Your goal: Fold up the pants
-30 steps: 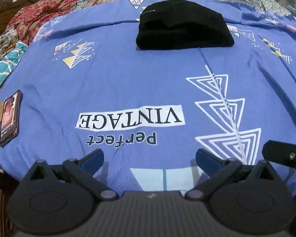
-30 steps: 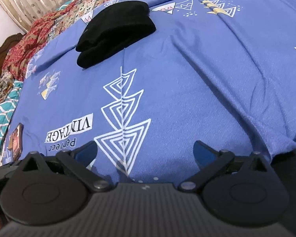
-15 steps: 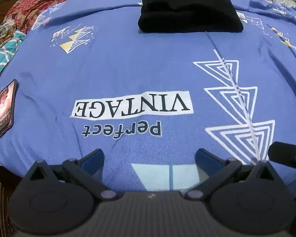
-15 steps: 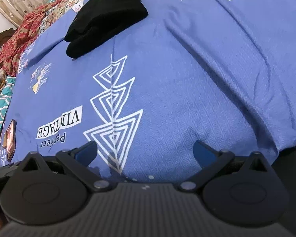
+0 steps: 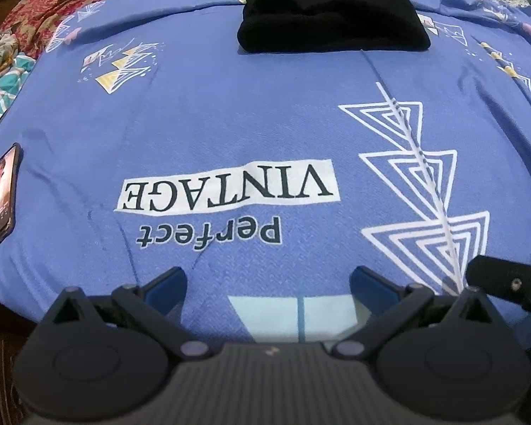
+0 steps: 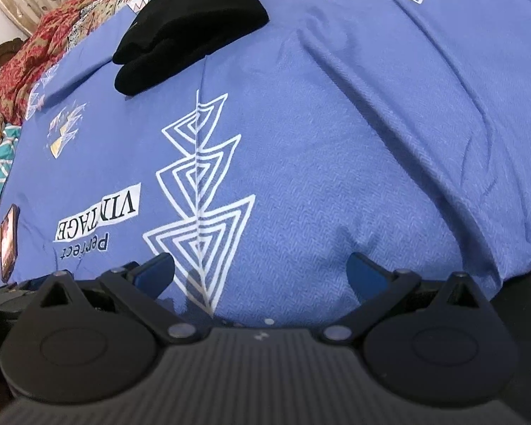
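Left gripper (image 5: 268,285) and right gripper (image 6: 260,269): jaws apart, empty, low over blue bedsheet (image 5: 230,124). Pants (image 5: 331,14) lie at 12 o'clock, already a compact folded bundle. Judged: folding done; next, check edges or withdraw.

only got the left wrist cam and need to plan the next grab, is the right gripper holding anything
observer: no, the right gripper is open and empty, low over the blue sheet.
operator: whats off to its right
observer: long creases run across the sheet there.
operator: how do the pants look from that side
observer: the black pants show two stacked layers, with a gap between them at the near left end.
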Demonstrator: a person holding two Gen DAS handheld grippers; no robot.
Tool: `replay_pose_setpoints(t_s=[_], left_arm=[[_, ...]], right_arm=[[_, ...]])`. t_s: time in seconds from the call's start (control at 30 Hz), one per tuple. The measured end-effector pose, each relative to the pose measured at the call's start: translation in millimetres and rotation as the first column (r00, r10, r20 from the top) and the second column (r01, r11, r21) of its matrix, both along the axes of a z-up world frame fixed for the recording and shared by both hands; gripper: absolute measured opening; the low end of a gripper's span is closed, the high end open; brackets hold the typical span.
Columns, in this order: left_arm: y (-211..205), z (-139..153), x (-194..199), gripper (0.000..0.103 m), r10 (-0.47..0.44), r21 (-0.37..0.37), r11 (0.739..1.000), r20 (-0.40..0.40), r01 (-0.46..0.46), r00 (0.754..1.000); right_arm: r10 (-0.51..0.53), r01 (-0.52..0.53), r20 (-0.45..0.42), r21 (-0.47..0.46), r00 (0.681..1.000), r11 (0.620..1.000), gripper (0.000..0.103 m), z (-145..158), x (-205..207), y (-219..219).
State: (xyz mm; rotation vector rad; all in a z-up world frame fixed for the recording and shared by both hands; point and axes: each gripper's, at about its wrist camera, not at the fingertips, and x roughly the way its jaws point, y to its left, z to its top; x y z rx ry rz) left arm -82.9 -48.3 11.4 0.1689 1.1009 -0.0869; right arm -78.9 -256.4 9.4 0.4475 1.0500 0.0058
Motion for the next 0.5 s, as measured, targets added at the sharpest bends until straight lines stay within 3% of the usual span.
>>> replay_pose_setpoints(t_s=[0.2, 0.33, 0.4, 0.5], left_arm=[[0, 4, -1, 0.103, 0.003, -0.004, 1.0, -0.003, -0.003, 1.0], [-3, 17, -9, 0.103, -0.013, 0.008, 1.0, 0.054, 0.013, 0.998], [-4, 26, -14, 0.103, -0.025, 0.011, 1.0, 0.09, 0.024, 0.996], [-4, 39, -20, 0.103, -0.034, 0.019, 0.999, 0.117, 0.032, 0.993]], right_arm=[[0.011, -0.011, -0.014, 0.003, 1.0, 1.0, 0.103, 0, 1, 1], [0.072, -0.072, -0.038, 0.013, 0.997, 0.997, 0.103, 5, 3, 3], [0.034, -0.035, 0.023, 0.047, 0.999, 0.998, 0.103, 14, -3, -2], [0.009, -0.005, 0.14, -0.029, 0.99, 1.0, 0.103, 37, -12, 0]])
